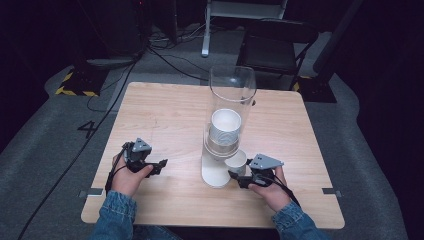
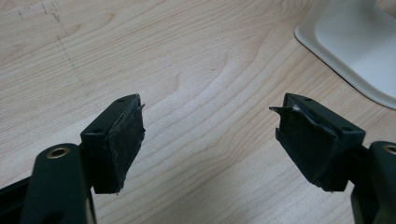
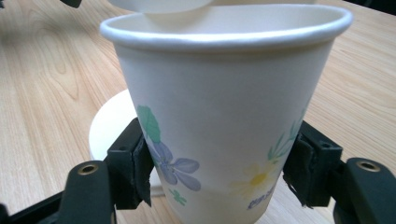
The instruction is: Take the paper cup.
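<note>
A: Right gripper [image 1: 239, 176]?
B: Clamped on a flowered paper cup [image 3: 224, 116] from 2 sides, lower centre of the high view, just under the clear dispenser tube [image 1: 231, 112], beside its white base [image 1: 214, 175].
A: Left gripper [image 1: 161, 165]?
B: Spread apart, holding nothing, low over the wooden table [image 1: 170, 115], lower left.

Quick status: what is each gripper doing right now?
Left gripper: open, holding nothing, above bare table.
Right gripper: shut on the paper cup, beside the dispenser base.
</note>
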The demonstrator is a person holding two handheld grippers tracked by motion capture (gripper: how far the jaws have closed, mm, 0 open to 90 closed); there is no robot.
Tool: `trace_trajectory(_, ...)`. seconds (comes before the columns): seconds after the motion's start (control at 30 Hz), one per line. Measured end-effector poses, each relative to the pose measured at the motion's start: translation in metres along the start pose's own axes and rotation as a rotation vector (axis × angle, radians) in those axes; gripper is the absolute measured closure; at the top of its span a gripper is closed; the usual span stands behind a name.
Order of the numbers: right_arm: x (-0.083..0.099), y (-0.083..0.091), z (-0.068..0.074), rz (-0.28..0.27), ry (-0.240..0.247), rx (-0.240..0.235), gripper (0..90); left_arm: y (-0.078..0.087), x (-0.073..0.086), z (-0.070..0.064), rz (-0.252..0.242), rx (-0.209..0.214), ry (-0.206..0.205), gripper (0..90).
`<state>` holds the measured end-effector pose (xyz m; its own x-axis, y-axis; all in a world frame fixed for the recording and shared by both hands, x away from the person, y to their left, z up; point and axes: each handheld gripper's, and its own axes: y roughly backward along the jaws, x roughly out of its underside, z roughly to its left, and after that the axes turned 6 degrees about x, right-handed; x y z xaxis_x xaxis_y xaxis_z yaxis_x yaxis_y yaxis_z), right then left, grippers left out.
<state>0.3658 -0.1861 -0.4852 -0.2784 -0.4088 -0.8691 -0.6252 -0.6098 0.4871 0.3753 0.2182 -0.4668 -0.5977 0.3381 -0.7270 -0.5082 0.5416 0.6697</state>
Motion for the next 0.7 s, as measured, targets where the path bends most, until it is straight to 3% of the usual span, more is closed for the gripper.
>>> trace_trajectory(0.2,0.0,0.008,-0.006,0.008,0.004,0.021,33.2,0.0,-0.001,0.0,-0.002,-0.001,-0.002,23.0)
trace_trajectory(0.7,-0.009,0.033,-0.035,-0.045,-0.064,0.084,33.2,0.003,0.001,0.0,0.0,-0.009,-0.002,23.0)
